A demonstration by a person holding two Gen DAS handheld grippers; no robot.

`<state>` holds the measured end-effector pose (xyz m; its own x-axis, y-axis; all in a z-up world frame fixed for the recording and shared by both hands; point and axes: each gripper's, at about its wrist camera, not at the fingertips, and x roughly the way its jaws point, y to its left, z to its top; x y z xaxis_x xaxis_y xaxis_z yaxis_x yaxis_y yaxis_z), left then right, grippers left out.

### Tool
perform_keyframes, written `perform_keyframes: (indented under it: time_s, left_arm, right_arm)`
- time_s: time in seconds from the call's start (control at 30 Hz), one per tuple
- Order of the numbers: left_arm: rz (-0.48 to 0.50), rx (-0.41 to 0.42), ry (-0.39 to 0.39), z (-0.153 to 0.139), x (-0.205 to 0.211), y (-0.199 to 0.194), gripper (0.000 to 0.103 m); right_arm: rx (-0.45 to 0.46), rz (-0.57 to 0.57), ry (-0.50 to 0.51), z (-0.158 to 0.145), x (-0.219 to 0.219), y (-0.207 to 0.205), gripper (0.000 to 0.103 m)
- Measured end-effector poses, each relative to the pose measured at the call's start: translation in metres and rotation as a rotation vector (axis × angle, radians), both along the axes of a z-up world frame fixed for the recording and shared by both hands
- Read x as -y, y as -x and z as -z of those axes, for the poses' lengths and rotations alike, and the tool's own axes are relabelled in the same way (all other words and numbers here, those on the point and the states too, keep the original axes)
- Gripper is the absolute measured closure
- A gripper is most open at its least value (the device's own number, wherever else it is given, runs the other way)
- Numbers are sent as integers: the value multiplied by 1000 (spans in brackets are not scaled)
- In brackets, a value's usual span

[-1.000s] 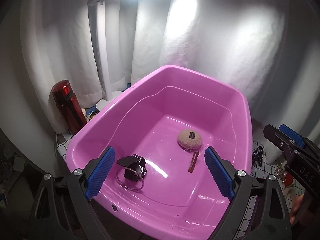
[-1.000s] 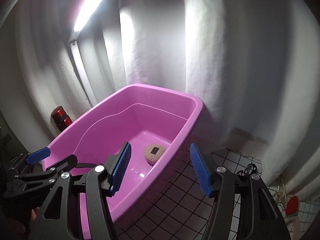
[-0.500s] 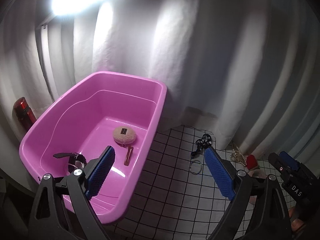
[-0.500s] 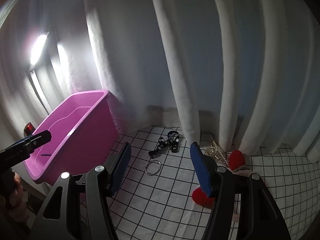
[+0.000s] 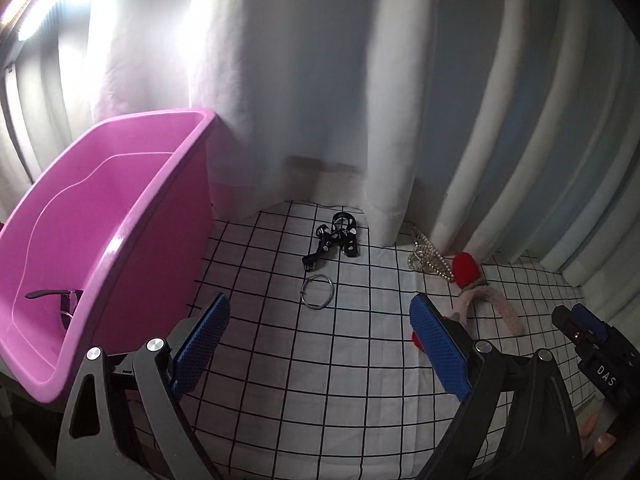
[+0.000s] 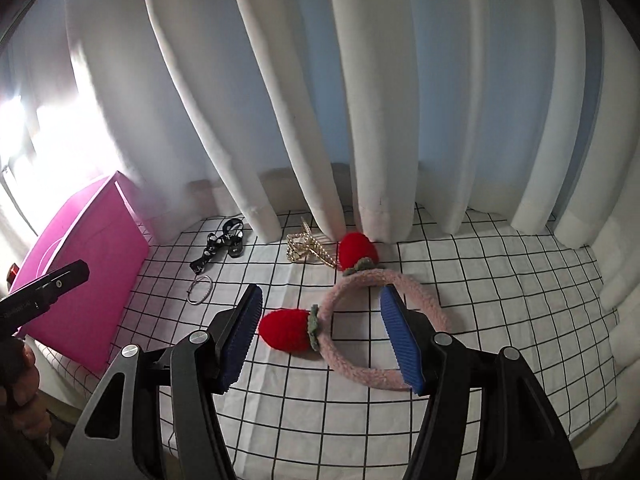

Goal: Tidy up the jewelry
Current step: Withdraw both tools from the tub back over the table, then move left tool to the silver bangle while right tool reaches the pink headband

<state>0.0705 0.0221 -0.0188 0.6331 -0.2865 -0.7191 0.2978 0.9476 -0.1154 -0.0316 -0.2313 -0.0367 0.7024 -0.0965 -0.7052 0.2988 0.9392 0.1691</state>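
Note:
Loose pieces lie on a white checked cloth (image 5: 360,360): a black strap piece (image 5: 336,236), a silver ring bracelet (image 5: 317,291), a gold pearl clip (image 5: 426,258) and a pink fuzzy headband (image 6: 420,292) with two red strawberries (image 6: 286,328). A pink tub (image 5: 100,240) at the left holds a dark item (image 5: 60,296). My left gripper (image 5: 320,344) is open over bare cloth, short of the bracelet. My right gripper (image 6: 320,332) is open above the headband, one strawberry and the band's arc showing between its fingers, pads not pressing.
White curtains (image 6: 320,120) hang along the back, their hems touching the cloth near the clip. A bright lamp (image 5: 36,16) glares at the upper left. A person's hand (image 6: 24,376) holds the left tool at the left edge of the right wrist view.
Both views have swung right, from over the pink tub to the checked cloth. The loose pieces and the headband have come into view. Both grippers stayed open and empty.

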Motion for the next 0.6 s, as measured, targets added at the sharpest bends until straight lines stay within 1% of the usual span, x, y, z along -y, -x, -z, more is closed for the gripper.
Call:
perform_keyframes:
  time_s: [0.23,0.33,0.43,0.6]
  left_arm:
    - [2,-38,-46,38,16,-15,13]
    - [-12,-72,-56,55,17,-25,13]
    - [-25,-93,-66,72,17,-35,13]
    - [-32,-110,-124,98,23,-50,13]
  right_arm:
    - [-82,-25,-40,42,9,-6,43]
    - [-113,-37,-59,60,9,-12,43]
    - [-130,-51,-64,73,9,-18,43]
    - [-153,-75,-49,91,5,-25,43]
